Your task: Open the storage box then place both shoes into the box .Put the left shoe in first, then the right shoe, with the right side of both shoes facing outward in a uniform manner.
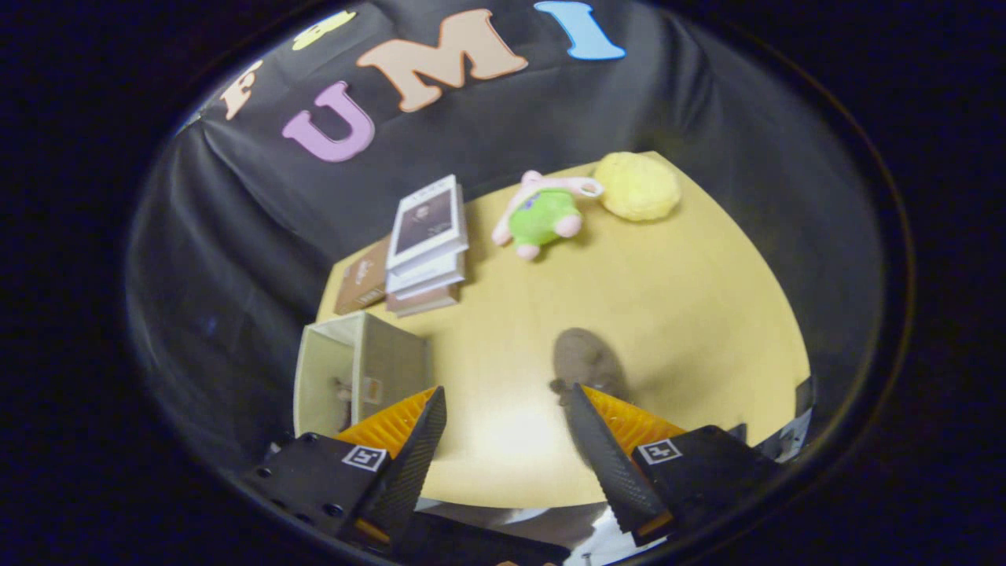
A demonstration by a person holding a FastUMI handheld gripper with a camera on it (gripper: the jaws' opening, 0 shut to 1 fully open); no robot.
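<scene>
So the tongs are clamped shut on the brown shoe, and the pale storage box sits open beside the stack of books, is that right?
Not quite. The gripper view shows the tongs open, fingers spread wide with bare tabletop between them. The brown shoe lies on the yellow table just ahead of one finger, ungripped. The rest holds: the pale storage box sits open beside the stack of books.

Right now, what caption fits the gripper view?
Open hand-held gripper above the yellow table, brown shoe just ahead, open storage box alongside.
</scene>
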